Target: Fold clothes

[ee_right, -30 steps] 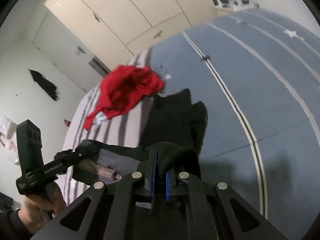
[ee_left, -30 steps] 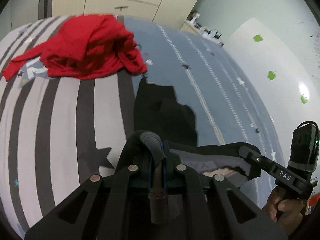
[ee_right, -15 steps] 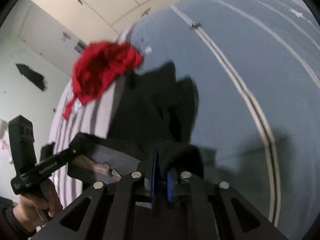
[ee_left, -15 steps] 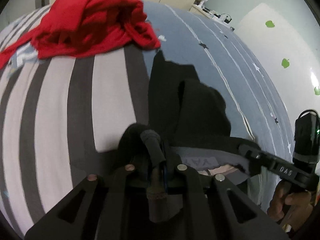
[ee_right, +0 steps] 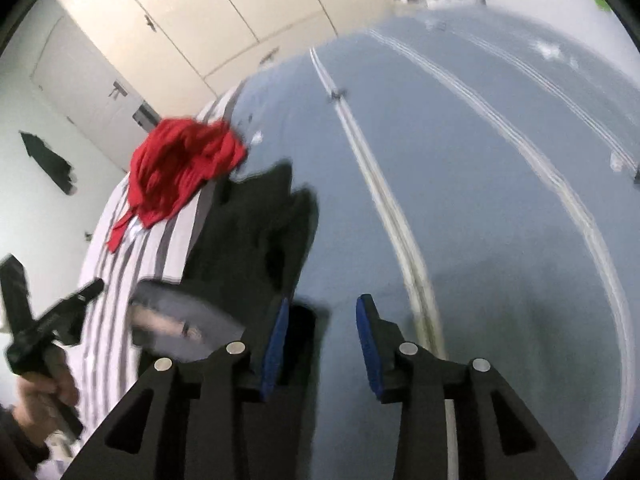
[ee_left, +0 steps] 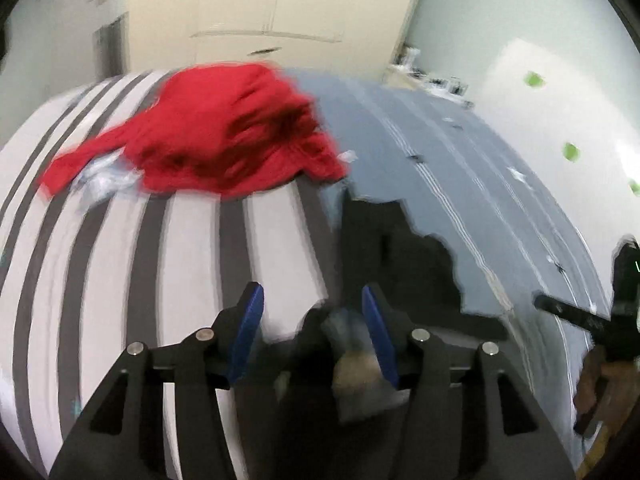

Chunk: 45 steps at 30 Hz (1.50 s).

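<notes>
Bedding covers the whole work surface: a bed (ee_left: pixel 192 264) whose cover is half white with dark grey stripes and half blue-grey with thin pale double lines and small star marks. The two patterns meet along a line that runs away from the cameras. Both pictures are blurred by motion, so fine details are hard to read.

A black garment (ee_left: pixel 392 256) lies on the bed across this meeting line, spread away from the grippers, with a grey inner part (ee_right: pixel 180 320) showing at its near edge. A crumpled red garment (ee_left: pixel 224 136) lies farther away, mostly on the striped half, with something white under its left end.

The left gripper (ee_left: pixel 312 312) has its jaws opening; the blue pads stand apart, and the near edge of the black garment lies between them, not pressed. The right gripper (ee_right: pixel 320 320) also has its jaws opening. Black cloth lies beside its left pad and partly in the gap, and the pads do not clamp it. In each view the other gripper appears at the side, with the hand (ee_right: pixel 44 392) of the person around its handle.

Behind the bed stands a cream wardrobe (ee_right: pixel 208 12) with several doors and small handles. The walls are pale. One wall has green dots (ee_left: pixel 570 152), and a dark object (ee_right: pixel 50 162) hangs on another wall. Small items at the far corner of the bed are too blurred to identify.
</notes>
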Motion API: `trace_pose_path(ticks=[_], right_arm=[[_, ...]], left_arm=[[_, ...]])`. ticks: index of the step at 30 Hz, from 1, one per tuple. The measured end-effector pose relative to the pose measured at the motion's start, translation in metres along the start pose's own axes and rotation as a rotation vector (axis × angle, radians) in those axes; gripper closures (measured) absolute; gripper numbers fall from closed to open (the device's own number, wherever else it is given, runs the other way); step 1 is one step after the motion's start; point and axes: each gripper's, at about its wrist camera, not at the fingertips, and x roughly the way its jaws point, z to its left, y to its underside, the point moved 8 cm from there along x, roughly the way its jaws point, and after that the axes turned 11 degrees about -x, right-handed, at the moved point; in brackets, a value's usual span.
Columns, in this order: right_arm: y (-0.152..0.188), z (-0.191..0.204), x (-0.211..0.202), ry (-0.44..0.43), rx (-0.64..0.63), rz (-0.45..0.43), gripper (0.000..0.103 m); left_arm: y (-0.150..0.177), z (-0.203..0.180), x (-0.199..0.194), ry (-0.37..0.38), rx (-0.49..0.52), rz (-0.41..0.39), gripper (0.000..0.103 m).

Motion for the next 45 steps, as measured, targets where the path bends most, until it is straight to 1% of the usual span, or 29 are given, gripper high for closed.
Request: trace_pose_path(ticks=[2,5,8,9,10,11,12,14,15,17,19,20,21,22,23,24,26,28,31,33,35,37,40,42,45], right_arm=[[-0.023,-0.002,0.012,-0.009,-0.001,-0.016,0.068],[-0.056,-0.001,0.05,-0.008,-0.012,-0.003,0.068],[-0.071,0.002,0.092,-0.041,0.01,0.068,0.068],[-0.073,0.004,0.103,-0.042,0.008,0.085,0.068],[-0.073,0.005,0.114,-0.048,0.006,0.109,0.068],[-0.073,0.006,0.124,-0.054,0.004,0.131,0.068],[-0.072,0.008,0.132,-0.062,0.004,0.149,0.068],[-0.068,0.009,0.145,-0.066,0.001,0.184,0.068],[-0.065,0.009,0.151,-0.064,0.003,0.198,0.068],[-0.059,0.007,0.16,-0.061,0.011,0.225,0.068],[-0.056,0.006,0.164,-0.052,0.01,0.222,0.068],[-0.056,0.007,0.165,-0.051,0.008,0.214,0.068],[-0.057,0.008,0.166,-0.057,0.004,0.206,0.069],[-0.058,0.01,0.166,-0.062,0.0,0.199,0.073],[-0.059,0.01,0.166,-0.066,-0.007,0.195,0.095],[-0.059,0.012,0.165,-0.067,-0.019,0.193,0.101],[-0.062,0.014,0.161,-0.057,-0.034,0.176,0.101],[-0.067,0.017,0.152,-0.056,-0.043,0.136,0.101],[-0.082,0.027,0.132,-0.059,-0.071,0.06,0.101],[-0.094,0.035,0.122,-0.057,-0.099,0.014,0.101],[-0.106,0.045,0.121,-0.057,-0.118,-0.011,0.101],[-0.117,0.052,0.125,-0.056,-0.133,-0.019,0.101],[-0.127,0.06,0.135,-0.053,-0.151,-0.017,0.101],[-0.131,0.062,0.142,-0.051,-0.156,-0.012,0.101],[-0.134,0.057,0.149,-0.052,-0.131,-0.007,0.101]], left_arm=[[-0.011,-0.03,0.017,0.05,0.079,-0.001,0.055],[-0.017,-0.055,0.066,0.081,0.088,0.095,0.055],[-0.022,-0.079,0.114,0.113,0.094,0.192,0.055],[-0.024,-0.081,0.127,0.107,0.095,0.218,0.055],[-0.023,-0.079,0.134,0.086,0.101,0.228,0.055],[-0.022,-0.077,0.14,0.06,0.108,0.233,0.055],[-0.02,-0.072,0.152,0.018,0.109,0.259,0.055],[-0.013,-0.067,0.162,0.037,0.066,0.32,0.058],[-0.009,-0.065,0.166,0.053,0.051,0.339,0.061],[-0.004,-0.064,0.168,0.04,0.082,0.345,0.07],[0.003,-0.066,0.169,0.042,0.119,0.35,0.094],[0.003,-0.068,0.166,0.061,0.125,0.335,0.099],[0.003,-0.07,0.162,0.08,0.131,0.319,0.1],[0.003,-0.073,0.158,0.099,0.136,0.303,0.1],[0.003,-0.073,0.155,0.106,0.135,0.289,0.1],[0.002,-0.072,0.151,0.113,0.133,0.275,0.101],[-0.001,-0.07,0.141,0.124,0.117,0.237,0.101],[-0.008,-0.069,0.127,0.145,0.116,0.187,0.101],[-0.018,-0.068,0.112,0.149,0.126,0.128,0.101],[-0.027,-0.066,0.109,0.132,0.137,0.095,0.101],[-0.036,-0.059,0.106,0.108,0.135,0.068,0.102],[-0.049,-0.05,0.107,0.093,0.101,0.054,0.102],[-0.06,-0.044,0.117,0.072,0.092,0.054,0.102],[-0.062,-0.043,0.124,0.067,0.095,0.06,0.102],[-0.066,-0.042,0.131,0.064,0.091,0.062,0.102]])
